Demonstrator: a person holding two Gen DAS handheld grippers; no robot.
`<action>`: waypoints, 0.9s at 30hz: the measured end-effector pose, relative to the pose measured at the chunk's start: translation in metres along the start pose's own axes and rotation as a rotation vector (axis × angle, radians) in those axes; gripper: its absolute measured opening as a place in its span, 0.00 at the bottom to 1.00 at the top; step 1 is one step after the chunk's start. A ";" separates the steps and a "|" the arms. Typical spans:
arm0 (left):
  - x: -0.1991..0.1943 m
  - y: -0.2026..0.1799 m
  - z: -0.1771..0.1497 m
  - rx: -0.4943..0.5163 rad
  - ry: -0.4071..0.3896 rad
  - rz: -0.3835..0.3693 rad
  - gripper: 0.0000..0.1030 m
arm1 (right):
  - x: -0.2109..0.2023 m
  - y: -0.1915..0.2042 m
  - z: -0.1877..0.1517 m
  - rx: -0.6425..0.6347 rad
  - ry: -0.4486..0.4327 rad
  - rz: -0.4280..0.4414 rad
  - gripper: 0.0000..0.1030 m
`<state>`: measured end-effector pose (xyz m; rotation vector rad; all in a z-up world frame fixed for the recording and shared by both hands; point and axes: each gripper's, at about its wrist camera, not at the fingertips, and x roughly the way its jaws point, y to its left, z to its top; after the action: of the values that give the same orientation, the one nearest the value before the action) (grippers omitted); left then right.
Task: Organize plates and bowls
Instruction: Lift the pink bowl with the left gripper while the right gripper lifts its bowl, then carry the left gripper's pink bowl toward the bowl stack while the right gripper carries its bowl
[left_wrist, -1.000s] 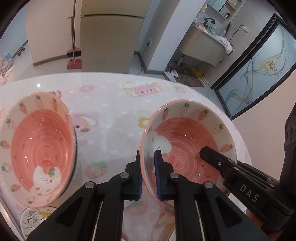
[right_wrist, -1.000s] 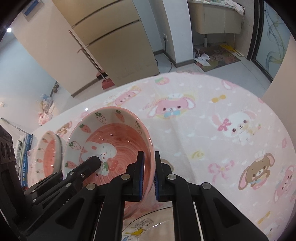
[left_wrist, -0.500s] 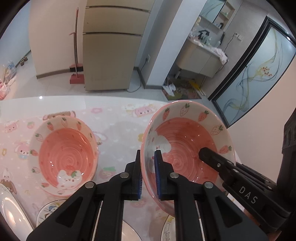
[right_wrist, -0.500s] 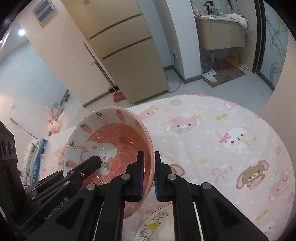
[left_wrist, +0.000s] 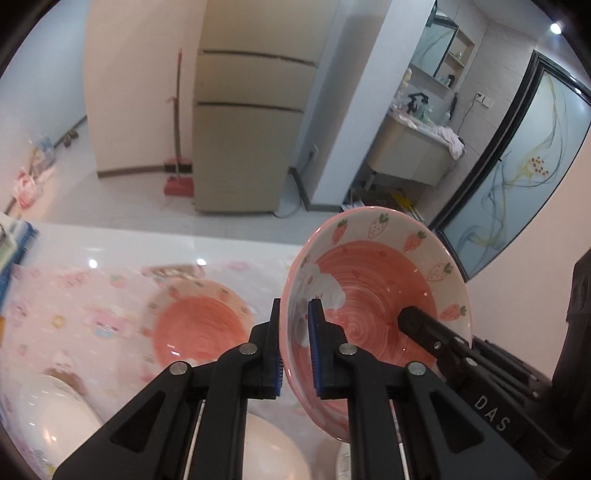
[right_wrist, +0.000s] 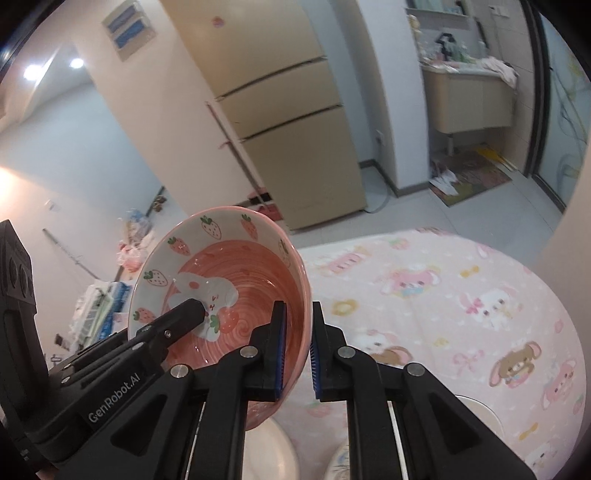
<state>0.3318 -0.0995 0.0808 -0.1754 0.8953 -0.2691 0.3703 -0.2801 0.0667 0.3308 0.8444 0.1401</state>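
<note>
A pink bowl (left_wrist: 376, 295) with strawberries on its rim and a white rabbit inside hangs tilted in the air above the table. My left gripper (left_wrist: 295, 347) is shut on its left rim, one pad inside and one outside. My right gripper (right_wrist: 297, 350) is shut on the opposite rim of the same bowl (right_wrist: 236, 280). Each view shows one of the other gripper's fingers (left_wrist: 417, 325) (right_wrist: 181, 317) lying inside the bowl. A second, matching bowl (left_wrist: 199, 321) stands on the table below and to the left.
The round table carries a pink cartoon cloth (right_wrist: 443, 295). White plates (left_wrist: 48, 410) (left_wrist: 273, 450) (right_wrist: 476, 413) lie near its front, under the grippers. Blue books (left_wrist: 14, 258) sit at the left edge. Beyond the table are tiled floor, a beige fridge (left_wrist: 243, 147) and a red broom (left_wrist: 179, 177).
Both grippers have risen with the bowl held between them. The table and the second bowl have sunk lower in view and more of the room shows. The grip is unchanged.
</note>
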 end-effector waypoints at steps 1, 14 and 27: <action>-0.007 0.005 0.001 -0.003 -0.009 0.005 0.10 | -0.001 0.007 0.001 -0.007 -0.006 0.009 0.13; -0.050 0.083 -0.001 -0.074 -0.139 0.036 0.10 | 0.011 0.091 -0.010 -0.089 -0.039 0.111 0.13; 0.012 0.104 -0.014 -0.101 -0.010 0.038 0.10 | 0.071 0.085 -0.026 -0.112 0.022 0.060 0.16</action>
<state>0.3446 -0.0044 0.0358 -0.2528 0.9017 -0.1874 0.3985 -0.1762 0.0297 0.2495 0.8452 0.2468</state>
